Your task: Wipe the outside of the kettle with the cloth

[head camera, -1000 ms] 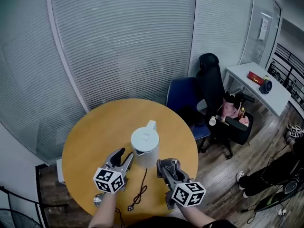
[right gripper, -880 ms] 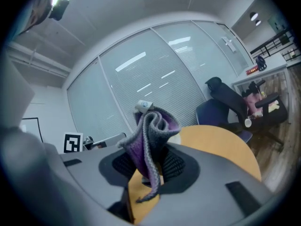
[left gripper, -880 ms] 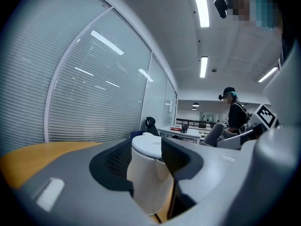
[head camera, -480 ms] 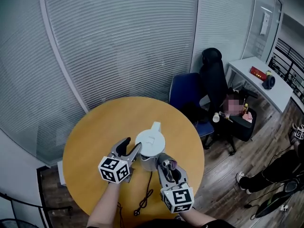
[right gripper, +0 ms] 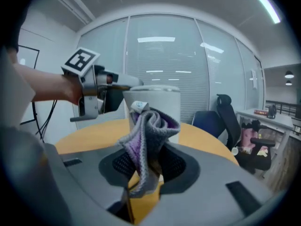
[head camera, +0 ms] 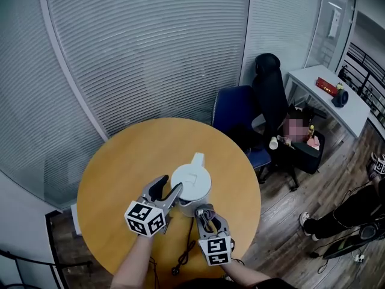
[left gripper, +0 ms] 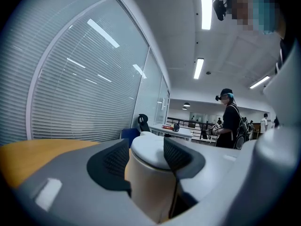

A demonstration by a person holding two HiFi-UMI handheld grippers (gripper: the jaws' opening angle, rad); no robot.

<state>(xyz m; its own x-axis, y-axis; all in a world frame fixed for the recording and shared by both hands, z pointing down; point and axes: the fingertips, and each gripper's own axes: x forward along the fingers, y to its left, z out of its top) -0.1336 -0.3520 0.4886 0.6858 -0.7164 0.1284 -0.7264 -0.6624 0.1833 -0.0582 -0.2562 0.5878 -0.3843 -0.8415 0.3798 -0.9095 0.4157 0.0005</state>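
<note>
White kettle (head camera: pixel 191 185) in the middle of the round yellow counter (head camera: pixel 126 161), a tool on each side.

The left tool (head camera: pixel 169 186) has its jaws wide apart and grips nothing. The kettle is right in front of it. The right tool (head camera: pixel 207 214) is clenched on a grey and purple cloth (right gripper: pixel 148 140), near the kettle's front side. Only the right gripper view shows a small white tag (right gripper: pixel 139 107) on the cloth, and its print is too small to read. Only the head view shows the black cord (head camera: pixel 183 254) on the counter and the blue chair (head camera: pixel 231 110) behind. The tool cubes have black and white squares but no words. The left gripper view shows a person (left gripper: pixel 230 119) far off.
</note>
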